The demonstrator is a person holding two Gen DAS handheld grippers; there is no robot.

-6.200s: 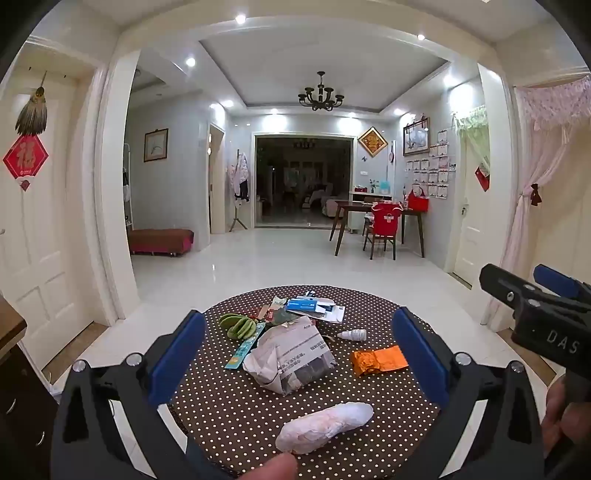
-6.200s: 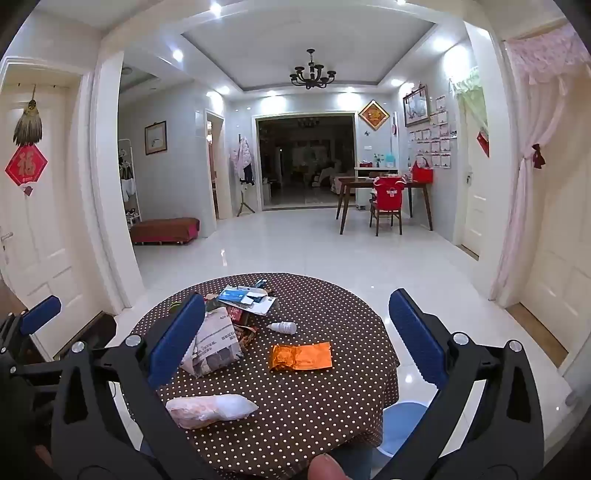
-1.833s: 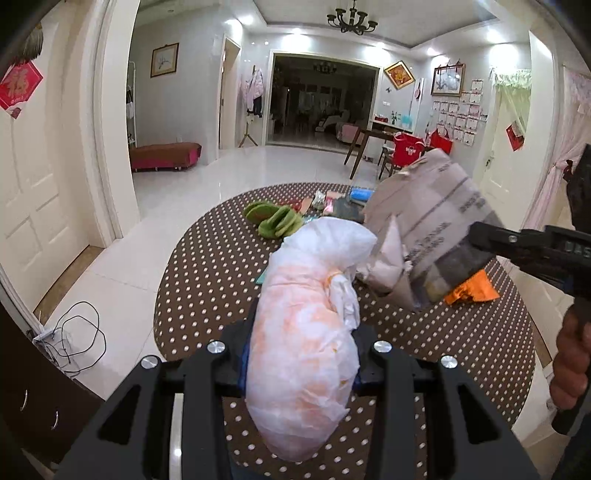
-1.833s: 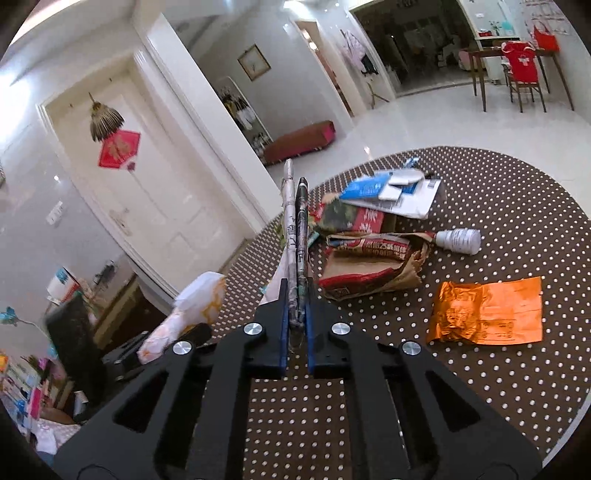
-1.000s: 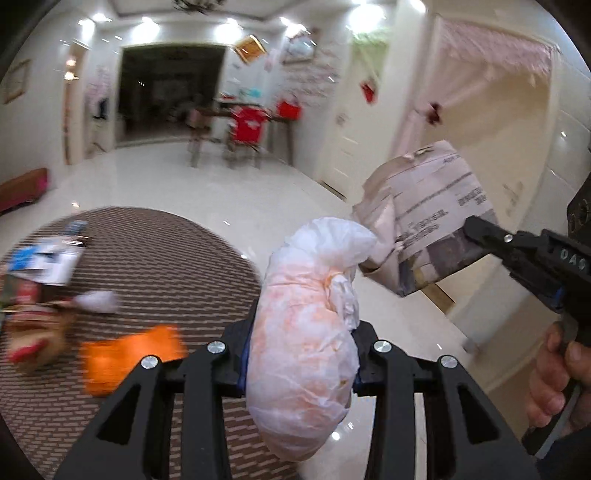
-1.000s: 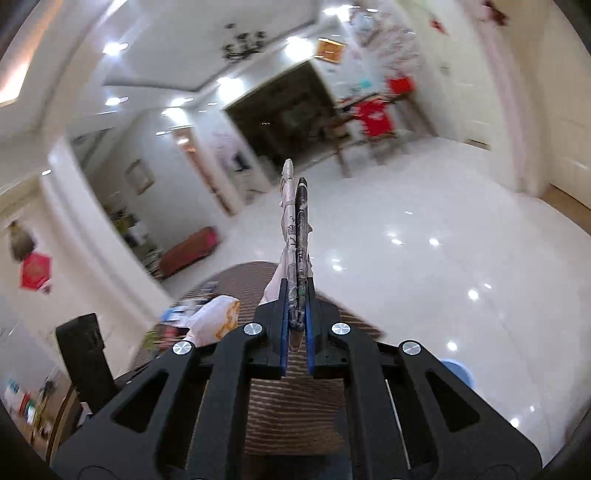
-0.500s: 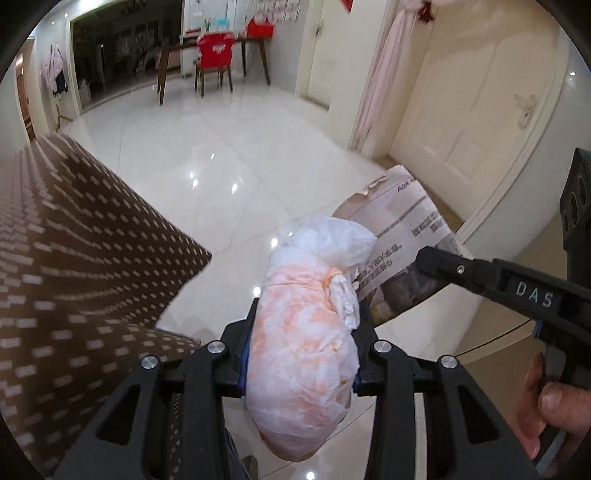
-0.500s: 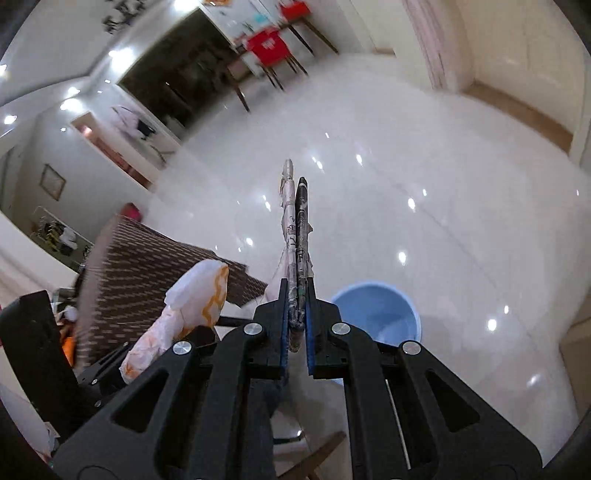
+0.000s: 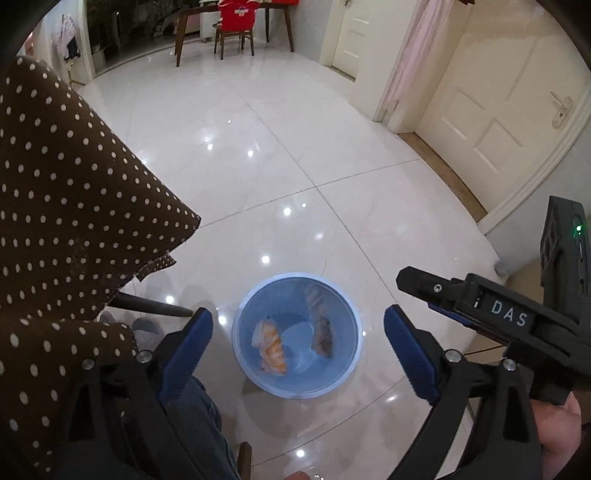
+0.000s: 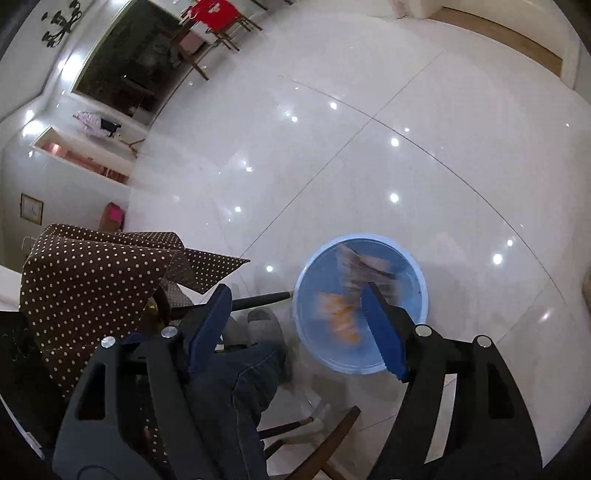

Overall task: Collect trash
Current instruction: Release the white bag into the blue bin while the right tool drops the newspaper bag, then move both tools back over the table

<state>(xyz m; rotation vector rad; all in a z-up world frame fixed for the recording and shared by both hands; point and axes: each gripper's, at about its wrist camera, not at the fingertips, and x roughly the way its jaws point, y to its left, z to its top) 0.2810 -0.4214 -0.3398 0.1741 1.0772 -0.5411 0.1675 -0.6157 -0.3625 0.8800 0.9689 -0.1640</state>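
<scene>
Glossy white floor tiles [image 9: 258, 155] fill both wrist views, with 1 blue bin [image 9: 347, 380] standing on them just beside the draped edge of a brown dotted tablecloth [image 9: 66, 206].

Nearest the cameras, the left gripper [image 9: 297, 356] hangs over the bin with its jaws spread wide and nothing between them; they have just been opening. The right gripper [image 10: 293, 325] is likewise spread wide and empty above the bin's rim [image 10: 314, 258], its jaws also having just been opening. In the left view its black body [image 9: 509, 317] reaches in from the right, held by the person's hand [image 9: 561, 439] at the lower edge. A jeans-clad leg [image 10: 236, 380] shows below the right gripper.

Inside the bin lie 2 pieces of trash: 1 white-and-orange plastic bundle [image 9: 271, 345] on the left and 1 crumpled printed paper package [image 9: 321, 325] against the right wall; the right view shows them blurred. So 2 items look delivered. What is left cannot be counted, since the tabletop is out of sight under the cloth's fold; judging by the task, the grippers would go back to the table for more.

Farther off stand 1 wooden table with 1 red-covered chair [image 9: 236, 14], and 2 cream doors [image 9: 491, 122] on the right.
</scene>
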